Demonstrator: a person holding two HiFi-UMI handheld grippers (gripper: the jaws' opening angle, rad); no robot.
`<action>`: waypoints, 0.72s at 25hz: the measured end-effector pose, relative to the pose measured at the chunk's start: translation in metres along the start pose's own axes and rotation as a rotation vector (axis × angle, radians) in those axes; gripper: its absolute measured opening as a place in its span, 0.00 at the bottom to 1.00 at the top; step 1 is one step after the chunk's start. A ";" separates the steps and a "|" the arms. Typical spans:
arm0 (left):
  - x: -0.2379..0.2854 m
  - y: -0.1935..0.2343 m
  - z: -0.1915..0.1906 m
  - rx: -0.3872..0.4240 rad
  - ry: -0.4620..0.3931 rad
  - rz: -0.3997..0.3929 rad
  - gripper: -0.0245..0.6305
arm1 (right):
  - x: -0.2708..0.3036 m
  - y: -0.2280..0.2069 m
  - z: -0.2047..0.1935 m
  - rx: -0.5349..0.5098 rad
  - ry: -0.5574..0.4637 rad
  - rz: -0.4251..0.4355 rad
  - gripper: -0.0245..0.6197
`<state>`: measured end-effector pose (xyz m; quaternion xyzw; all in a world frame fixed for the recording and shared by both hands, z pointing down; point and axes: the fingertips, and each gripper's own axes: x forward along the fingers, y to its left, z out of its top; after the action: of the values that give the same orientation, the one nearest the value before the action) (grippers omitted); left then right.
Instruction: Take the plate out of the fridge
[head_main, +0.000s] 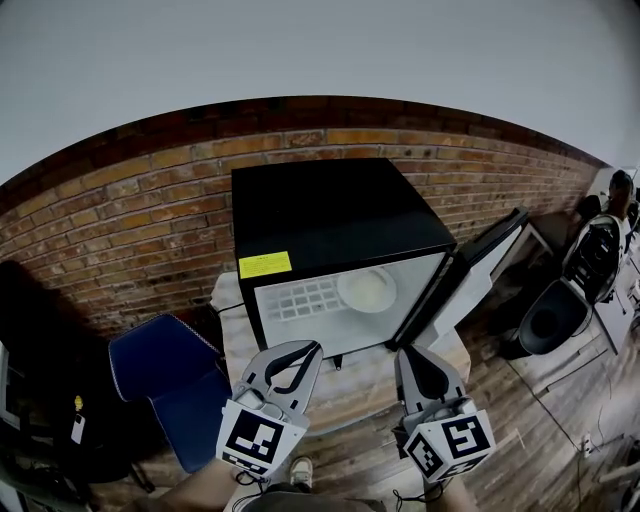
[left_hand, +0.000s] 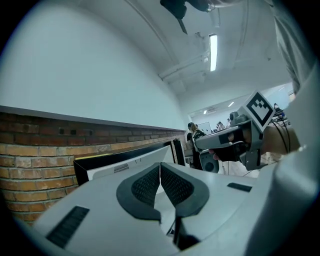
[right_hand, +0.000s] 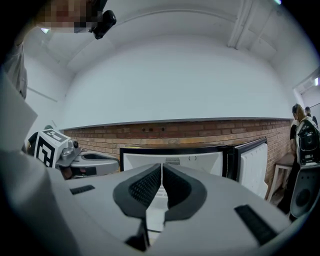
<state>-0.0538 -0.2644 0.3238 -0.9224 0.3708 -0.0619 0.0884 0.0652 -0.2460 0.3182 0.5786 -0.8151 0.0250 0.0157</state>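
Observation:
A small black fridge (head_main: 330, 215) stands against the brick wall with its door (head_main: 470, 270) swung open to the right. On its white shelf lies a pale round plate (head_main: 366, 290). My left gripper (head_main: 304, 350) hovers in front of the fridge's lower left, jaws shut and empty. To its right, my right gripper (head_main: 415, 357) is below the fridge's lower right corner, also shut with nothing between its pads. In the right gripper view the open fridge (right_hand: 172, 160) lies straight ahead of the right gripper (right_hand: 162, 170). The left gripper (left_hand: 160, 169) points at the fridge's top edge (left_hand: 125, 160).
A blue chair (head_main: 165, 385) stands left of the fridge. The fridge sits on a light wooden stand (head_main: 345, 385). Right of the open door are a black office chair (head_main: 550, 318) and another (head_main: 598, 255). A person (right_hand: 302, 137) is at the far right.

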 end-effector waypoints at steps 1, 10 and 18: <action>0.004 0.003 -0.001 -0.003 -0.001 -0.005 0.07 | 0.006 -0.003 -0.001 0.003 0.008 -0.008 0.09; 0.037 0.020 -0.014 -0.010 0.004 -0.028 0.07 | 0.046 -0.031 -0.019 0.057 0.074 -0.051 0.09; 0.065 0.021 -0.023 -0.043 0.024 -0.012 0.07 | 0.069 -0.057 -0.029 0.110 0.076 -0.013 0.09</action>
<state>-0.0252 -0.3267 0.3451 -0.9255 0.3675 -0.0654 0.0639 0.0957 -0.3283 0.3520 0.5824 -0.8076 0.0917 0.0150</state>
